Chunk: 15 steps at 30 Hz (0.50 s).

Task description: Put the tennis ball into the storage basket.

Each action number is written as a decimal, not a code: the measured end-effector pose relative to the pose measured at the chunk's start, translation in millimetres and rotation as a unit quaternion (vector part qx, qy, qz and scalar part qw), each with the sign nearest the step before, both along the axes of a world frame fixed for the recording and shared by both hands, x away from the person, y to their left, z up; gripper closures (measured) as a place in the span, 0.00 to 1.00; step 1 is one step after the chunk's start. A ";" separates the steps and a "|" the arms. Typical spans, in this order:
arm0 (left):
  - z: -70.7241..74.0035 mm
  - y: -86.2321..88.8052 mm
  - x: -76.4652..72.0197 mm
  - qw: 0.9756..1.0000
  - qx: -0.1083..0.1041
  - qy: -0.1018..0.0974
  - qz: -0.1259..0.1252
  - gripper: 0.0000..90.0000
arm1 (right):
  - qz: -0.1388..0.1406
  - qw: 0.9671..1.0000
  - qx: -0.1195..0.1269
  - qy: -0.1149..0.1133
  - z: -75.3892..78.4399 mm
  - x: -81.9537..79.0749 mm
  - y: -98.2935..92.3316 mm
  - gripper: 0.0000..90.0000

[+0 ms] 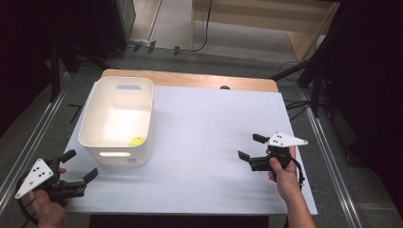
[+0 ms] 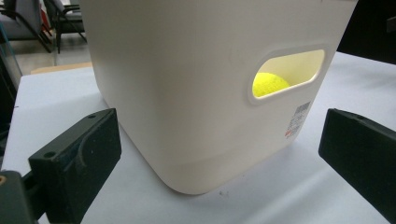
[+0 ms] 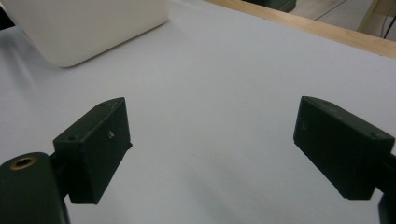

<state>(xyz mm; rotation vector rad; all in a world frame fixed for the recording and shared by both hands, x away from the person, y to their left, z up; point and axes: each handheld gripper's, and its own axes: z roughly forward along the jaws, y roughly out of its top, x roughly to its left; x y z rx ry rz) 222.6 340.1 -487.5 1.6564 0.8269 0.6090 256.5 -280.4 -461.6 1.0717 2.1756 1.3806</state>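
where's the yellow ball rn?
Inside the white bin on the table's left in the high view, the yellow ball lies at the near right corner; the left gripper view shows it through the handle cutout.

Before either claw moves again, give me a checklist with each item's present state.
1. Left claw open, nothing held: ok.
2. Right claw open, nothing held: ok.
3. Yellow ball inside the white bin, near its front wall: ok.
4. Bin upright on the white table top: ok.
5. Left claw lined up with the bin's handle slot: not ok, it faces the corner.
6. Ball's grip-worthiness: cannot tell.
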 end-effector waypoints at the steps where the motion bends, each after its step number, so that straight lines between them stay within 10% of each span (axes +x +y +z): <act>1: 0.0 -0.1 -0.1 1.000 0.000 0.000 0.000 0.00 | -0.003 1.000 0.004 0.000 -1.6 -1.8 -2.8 0.11; 15: 0.1 0.2 -0.1 1.000 0.003 0.000 0.000 0.00 | -0.054 0.998 0.024 -0.012 -24.7 -25.0 -36.4 0.11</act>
